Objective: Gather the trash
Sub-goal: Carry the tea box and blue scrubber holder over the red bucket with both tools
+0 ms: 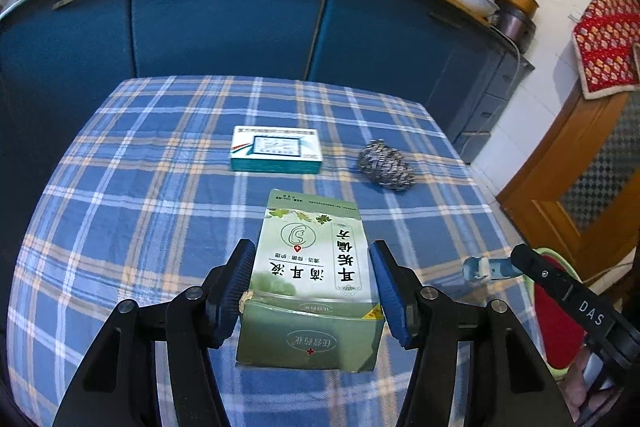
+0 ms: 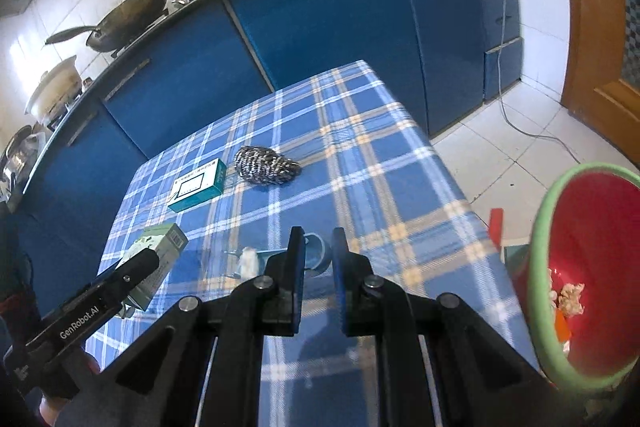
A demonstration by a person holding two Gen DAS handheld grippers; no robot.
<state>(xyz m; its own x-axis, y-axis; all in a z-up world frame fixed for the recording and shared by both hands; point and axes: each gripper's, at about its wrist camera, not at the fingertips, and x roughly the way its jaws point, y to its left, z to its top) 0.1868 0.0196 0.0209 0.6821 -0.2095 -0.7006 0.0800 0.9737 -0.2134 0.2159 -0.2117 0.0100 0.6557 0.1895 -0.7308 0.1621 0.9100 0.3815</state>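
Between the blue-padded fingers of the left gripper (image 1: 313,291) sits a pale green cardboard medicine box (image 1: 310,279) printed with Chinese characters, its near end raised off the blue plaid tablecloth (image 1: 132,219); the left pad presses its side, the right pad is at its edge, so the jaws are clamped on it. Beyond it lie a flat white-and-teal carton (image 1: 276,149) and, to its right, a ball of steel wool (image 1: 386,159), well apart from each other. At the right edge the right gripper (image 1: 520,261) holds a small blue-and-white object. From the right wrist view, the right gripper's (image 2: 317,247) narrow-set fingers close on a small blue cup-like piece (image 2: 316,254), beside a white wad (image 2: 248,261). Left of it the green box (image 2: 160,259) hangs in the other tool. A red bin with a green rim (image 2: 538,267) stands beside the table at right, scraps inside.
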